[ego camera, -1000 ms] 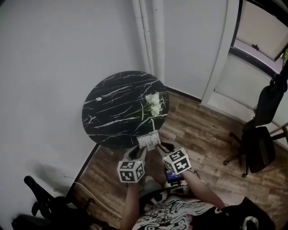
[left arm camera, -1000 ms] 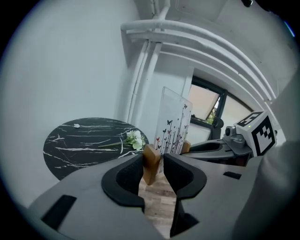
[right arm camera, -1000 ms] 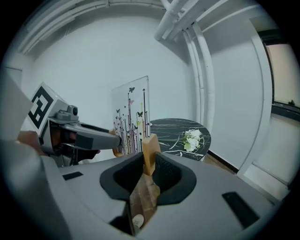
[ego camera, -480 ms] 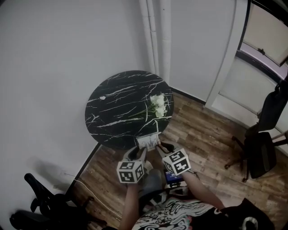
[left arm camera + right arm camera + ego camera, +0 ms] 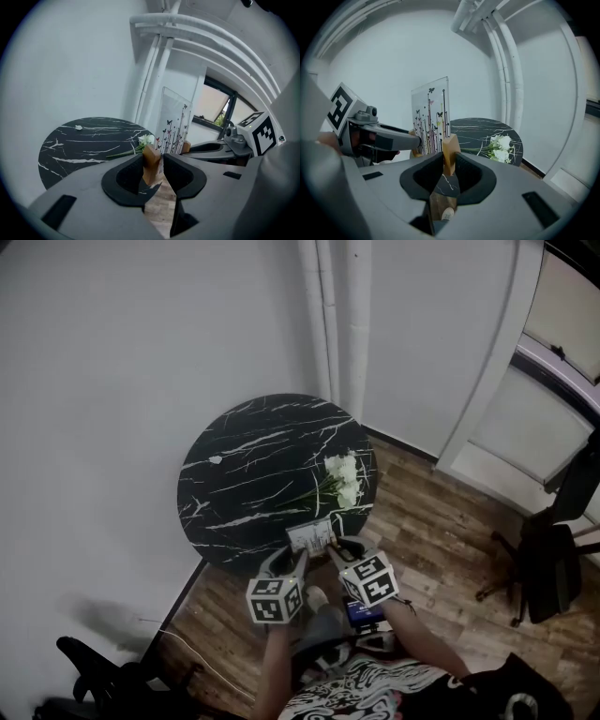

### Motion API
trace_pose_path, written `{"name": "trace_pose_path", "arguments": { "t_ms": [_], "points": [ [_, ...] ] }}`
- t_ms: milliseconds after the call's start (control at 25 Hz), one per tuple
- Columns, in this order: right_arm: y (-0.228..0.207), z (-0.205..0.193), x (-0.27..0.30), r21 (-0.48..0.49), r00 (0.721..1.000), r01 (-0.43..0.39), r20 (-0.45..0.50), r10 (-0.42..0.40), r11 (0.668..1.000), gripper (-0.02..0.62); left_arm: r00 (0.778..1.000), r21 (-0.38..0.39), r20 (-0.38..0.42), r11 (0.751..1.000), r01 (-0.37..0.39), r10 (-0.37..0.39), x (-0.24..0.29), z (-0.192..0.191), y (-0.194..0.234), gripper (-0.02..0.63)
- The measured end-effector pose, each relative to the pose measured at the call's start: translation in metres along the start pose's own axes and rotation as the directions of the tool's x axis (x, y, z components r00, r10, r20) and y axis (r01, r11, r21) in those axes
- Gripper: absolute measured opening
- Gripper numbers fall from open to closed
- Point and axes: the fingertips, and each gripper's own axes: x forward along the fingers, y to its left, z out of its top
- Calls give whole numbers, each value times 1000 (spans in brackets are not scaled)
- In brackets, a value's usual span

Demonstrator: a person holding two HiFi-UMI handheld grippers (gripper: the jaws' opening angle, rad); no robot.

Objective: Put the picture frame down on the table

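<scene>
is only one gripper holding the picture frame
No, the left gripper and the right gripper each clamp one wooden end of the picture frame at its base.

We think this may be an office: we see a black desk chair (image 5: 548,563), a round table (image 5: 244,465), a wood floor (image 5: 441,521) and white walls (image 5: 112,381).

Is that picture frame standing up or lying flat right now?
Upright. The picture frame stands vertical, with the left gripper and right gripper each clamping a wooden foot.

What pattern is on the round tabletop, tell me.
The tabletop is black with white marble veins; head view shows it best.
</scene>
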Motion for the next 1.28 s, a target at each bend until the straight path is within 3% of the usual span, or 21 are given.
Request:
{"name": "trace_pose_path", "arguments": {
  "t_ms": [800,1280],
  "points": [
    [-59,95,155,23,997,67,-44,-66,998,83,996,-3,-35,997,76,-76,106,96,135,144],
    [-82,106,162,59,989,145,-46,-143,988,81,987,14,-32,987,158,-157,132,114,137,144]
  ]
}}
